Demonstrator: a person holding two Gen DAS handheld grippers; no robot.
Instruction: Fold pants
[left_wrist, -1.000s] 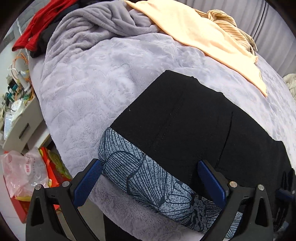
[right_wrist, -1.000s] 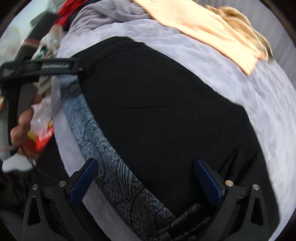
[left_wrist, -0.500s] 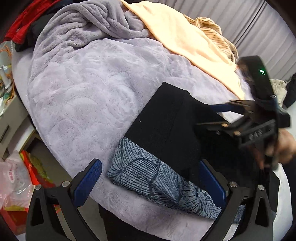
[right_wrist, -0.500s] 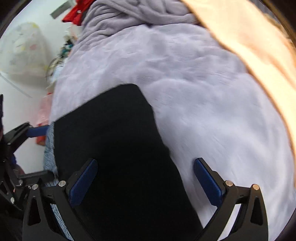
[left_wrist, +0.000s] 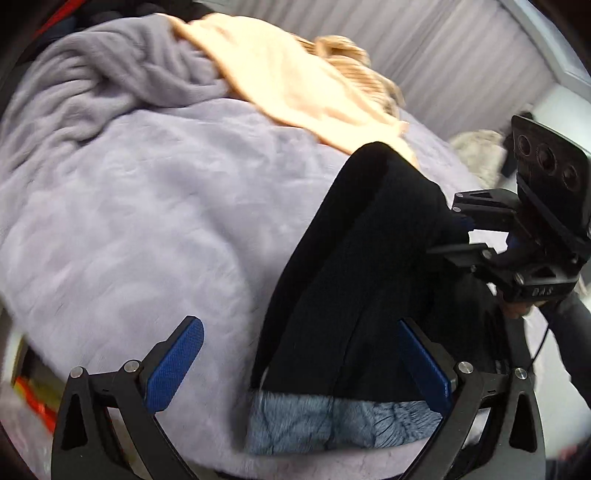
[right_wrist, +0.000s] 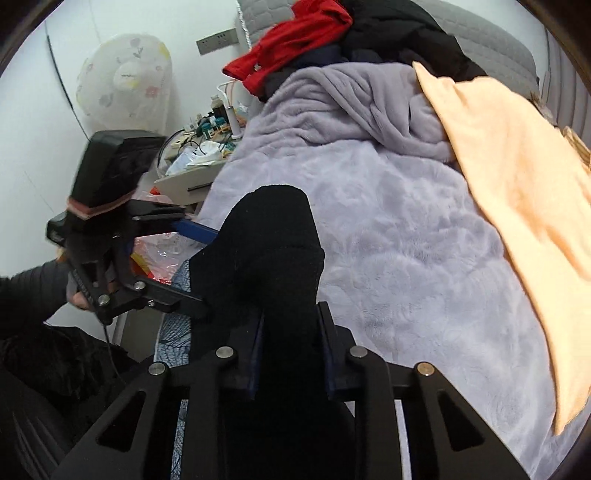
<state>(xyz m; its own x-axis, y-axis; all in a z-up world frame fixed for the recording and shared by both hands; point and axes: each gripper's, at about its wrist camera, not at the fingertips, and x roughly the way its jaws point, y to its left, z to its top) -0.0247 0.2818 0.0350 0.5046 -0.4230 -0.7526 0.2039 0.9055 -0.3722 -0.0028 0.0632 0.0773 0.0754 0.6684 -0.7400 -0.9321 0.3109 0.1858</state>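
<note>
Left wrist view: the black pants lay on the bed, a long dark strip running from near to far, right of the middle.
Pants, far end: it was lifted off the purple blanket and bunched up by the right gripper.
Pants, near end: it lay flat on a blue leaf-print cloth at the near edge of the bed.
Left gripper: its jaws stood wide open, with nothing pressed between them. One blue pad was over the blanket and the other was over the pants.
Right wrist view: the right gripper had the black pants between its jaws. The jaws were closing and the pads pressed on the cloth from both sides.
Pants in this view: a fat black fold stuck up and away from the jaws, above the blanket.
Left gripper in this view: it showed on the left, jaws apart, right by the left edge of the pants. Whether it touched them, I could not tell.
Hand: a hand in a dark sleeve held the left gripper's handle.
Peach cloth: it lay on the right side of the bed, well apart from the pants.
Red clothes: they were piled at the far end of the bed with some black ones.
Nightstand: it stood left of the bed, full of small things, too small to tell.
</note>
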